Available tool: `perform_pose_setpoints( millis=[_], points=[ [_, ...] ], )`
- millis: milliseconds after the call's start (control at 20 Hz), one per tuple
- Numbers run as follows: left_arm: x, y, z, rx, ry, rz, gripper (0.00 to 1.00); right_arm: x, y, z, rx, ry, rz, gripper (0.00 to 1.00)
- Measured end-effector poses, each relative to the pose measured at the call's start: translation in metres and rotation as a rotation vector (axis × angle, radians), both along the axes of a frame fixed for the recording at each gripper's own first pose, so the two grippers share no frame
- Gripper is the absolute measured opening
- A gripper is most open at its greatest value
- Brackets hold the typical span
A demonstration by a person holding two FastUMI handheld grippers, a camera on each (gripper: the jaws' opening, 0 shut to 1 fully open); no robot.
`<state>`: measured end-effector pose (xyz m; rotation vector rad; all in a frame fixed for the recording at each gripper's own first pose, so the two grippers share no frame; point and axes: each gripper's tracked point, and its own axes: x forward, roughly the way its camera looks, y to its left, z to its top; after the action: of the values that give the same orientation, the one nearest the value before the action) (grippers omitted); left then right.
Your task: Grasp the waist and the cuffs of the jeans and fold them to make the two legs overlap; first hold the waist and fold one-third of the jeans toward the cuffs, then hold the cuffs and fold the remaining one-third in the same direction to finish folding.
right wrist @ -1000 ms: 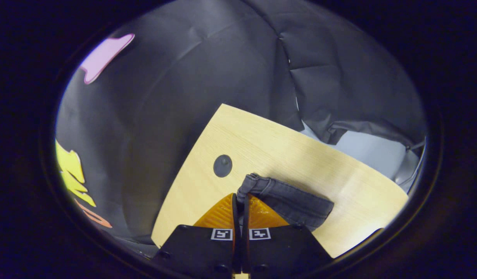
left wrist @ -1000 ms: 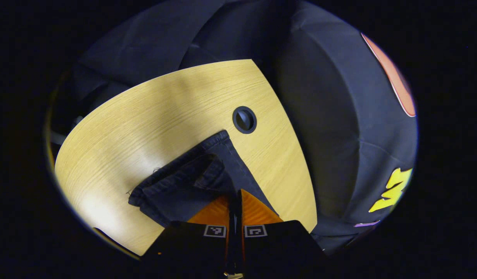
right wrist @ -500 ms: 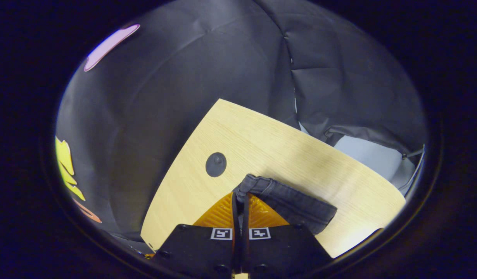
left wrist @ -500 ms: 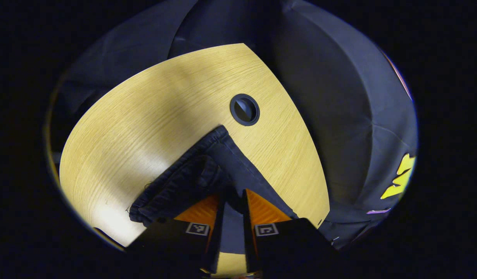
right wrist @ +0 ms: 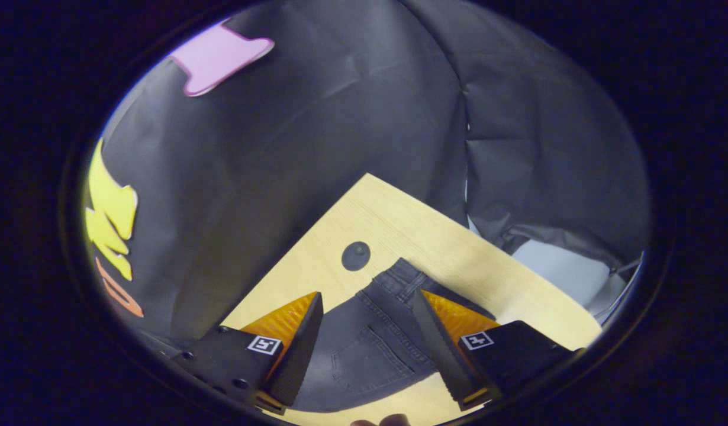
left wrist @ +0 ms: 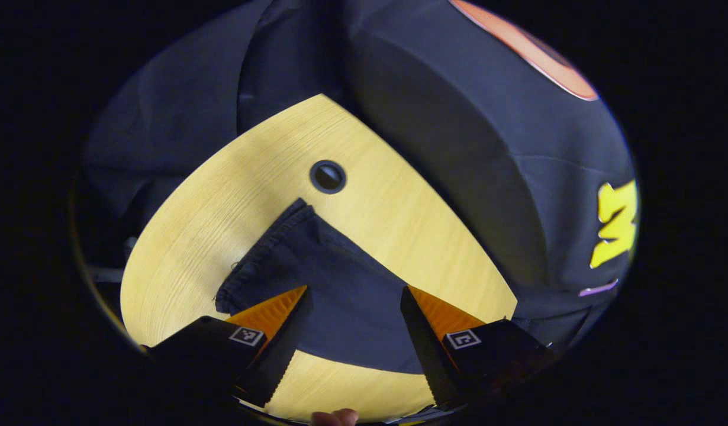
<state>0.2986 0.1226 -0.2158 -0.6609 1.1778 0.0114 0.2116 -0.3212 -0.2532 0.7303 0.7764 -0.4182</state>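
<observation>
Dark jeans lie flat on the light wooden table. In the left gripper view the cuff end of the jeans (left wrist: 316, 278) spreads out below a round table hole, and my left gripper (left wrist: 355, 290) hovers open just above the cloth, holding nothing. In the right gripper view the waist end of the jeans (right wrist: 370, 337), with a back pocket and belt loops, lies flat on the table. My right gripper (right wrist: 367, 296) stands open over it, fingers wide apart and off the fabric.
The wooden table (left wrist: 222, 201) has a dark round cable hole (left wrist: 328, 176), also the cable hole (right wrist: 356, 255) near the waist. Black booth cloth hangs close behind the table's edges. A fingertip (left wrist: 334, 418) peeks in at the bottom edge.
Both grippers were shut on bunched jeans fabric; the left opened first, then the right. Both have pulled back and up, and the cloth now lies flat.
</observation>
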Motion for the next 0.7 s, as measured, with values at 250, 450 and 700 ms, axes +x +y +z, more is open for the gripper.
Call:
perform_pose_setpoints(
  millis=[250,450,700],
  points=[
    [-0.048,-0.042,0.110,0.136,-0.233,-0.221,0.96,-0.049,0.016,0.069,-0.175,-0.136,0.126,0.87],
    [-0.095,-0.072,0.159,0.296,-0.442,-0.299,0.96,-0.108,0.036,0.116,-0.342,-0.218,0.242,0.92],
    [-0.154,-0.081,0.151,0.444,-0.614,-0.145,0.99,-0.154,0.074,0.145,-0.463,-0.299,0.343,0.98]
  ],
)
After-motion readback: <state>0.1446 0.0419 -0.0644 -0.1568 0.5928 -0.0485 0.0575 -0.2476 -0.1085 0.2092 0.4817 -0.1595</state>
